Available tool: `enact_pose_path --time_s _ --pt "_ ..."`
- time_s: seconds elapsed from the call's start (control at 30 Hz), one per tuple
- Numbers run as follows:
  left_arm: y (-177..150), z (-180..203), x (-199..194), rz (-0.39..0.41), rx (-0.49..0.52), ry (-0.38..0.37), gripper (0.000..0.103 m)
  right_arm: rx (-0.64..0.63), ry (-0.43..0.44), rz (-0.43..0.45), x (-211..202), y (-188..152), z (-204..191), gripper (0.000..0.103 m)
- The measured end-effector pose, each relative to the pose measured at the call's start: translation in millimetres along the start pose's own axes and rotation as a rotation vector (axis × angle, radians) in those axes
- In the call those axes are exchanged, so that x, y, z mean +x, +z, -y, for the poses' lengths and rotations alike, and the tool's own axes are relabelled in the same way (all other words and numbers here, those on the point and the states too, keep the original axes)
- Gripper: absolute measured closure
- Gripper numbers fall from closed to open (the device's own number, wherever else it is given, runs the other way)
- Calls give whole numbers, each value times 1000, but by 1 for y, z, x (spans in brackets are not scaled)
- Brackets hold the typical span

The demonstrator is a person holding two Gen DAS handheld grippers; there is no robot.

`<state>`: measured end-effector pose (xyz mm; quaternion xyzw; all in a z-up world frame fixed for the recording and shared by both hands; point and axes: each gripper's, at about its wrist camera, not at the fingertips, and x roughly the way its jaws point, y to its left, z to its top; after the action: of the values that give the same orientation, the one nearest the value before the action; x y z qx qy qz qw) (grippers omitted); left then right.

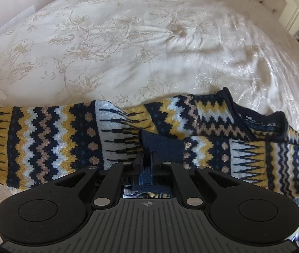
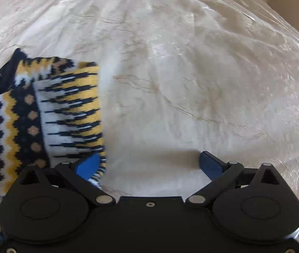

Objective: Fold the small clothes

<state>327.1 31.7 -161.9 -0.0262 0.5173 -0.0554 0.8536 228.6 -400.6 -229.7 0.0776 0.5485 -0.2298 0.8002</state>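
1. Left gripper (image 1: 147,160): jaws pinched shut on a navy ribbed edge, prob. a cuff or hem, of the patterned sweater (image 1: 50,135). The cloth bunches between the fingers and rises a bit at 12 o'clock from the tips.
2. Right gripper (image 2: 149,164): jaws spread wide, nothing between them. Blue left pad (image 2: 88,165) sits at the sweater's right edge (image 2: 86,116), touching or just over it; can't tell which. Right pad is over bare bedspread.
3. Sweater, left wrist view: lies across the bed from 9 to 3 o'clock, mostly flat. One band runs out to 9 o'clock, prob. a sleeve. The navy neckline (image 1: 261,118) curls up at about 2 o'clock. Some layers overlap near the middle, so a part seems laid over the body already.
4. Sweater, right wrist view: fills 8 to 10 o'clock, with a straight yellow-and-white edge.
5. Bedspread (image 1: 128,42): cream floral, lightly rumpled, open from 10 to 2 o'clock. Headboard (image 1: 292,6) at 1 o'clock.
6. Progress, my read: early to mid. The garment is spread out and one grip is set, maybe one fold started. Left to do: bring the held edge over, fold in the long part at 9 o'clock, halve the body, smooth it.
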Motion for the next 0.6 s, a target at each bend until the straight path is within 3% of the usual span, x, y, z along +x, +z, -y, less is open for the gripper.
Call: enact_pose_path --time_s 0.07,0.13,0.23,0.33,0.43,0.53,0.6 --pt "-4 -1 3 -5 8 15 92 37 -45 -20 2 -1 16 4" --pt "-9 -4 6 -19 4 23 83 84 -36 -13 -4 -1 27 4" --pt "-16 -5 10 -31 -1 27 82 165 64 70 -26 1 36 6" --pt "-22 -4 13 -46 0 32 79 143 152 125 -36 10 25 5" --pt "-25 -4 13 -50 -4 28 75 88 207 125 -32 23 3 5" --pt "-25 -3 11 -50 1 20 72 18 197 113 -20 35 -20 5" --pt "-27 -4 10 -52 7 14 71 -14 144 77 -4 43 -26 5"
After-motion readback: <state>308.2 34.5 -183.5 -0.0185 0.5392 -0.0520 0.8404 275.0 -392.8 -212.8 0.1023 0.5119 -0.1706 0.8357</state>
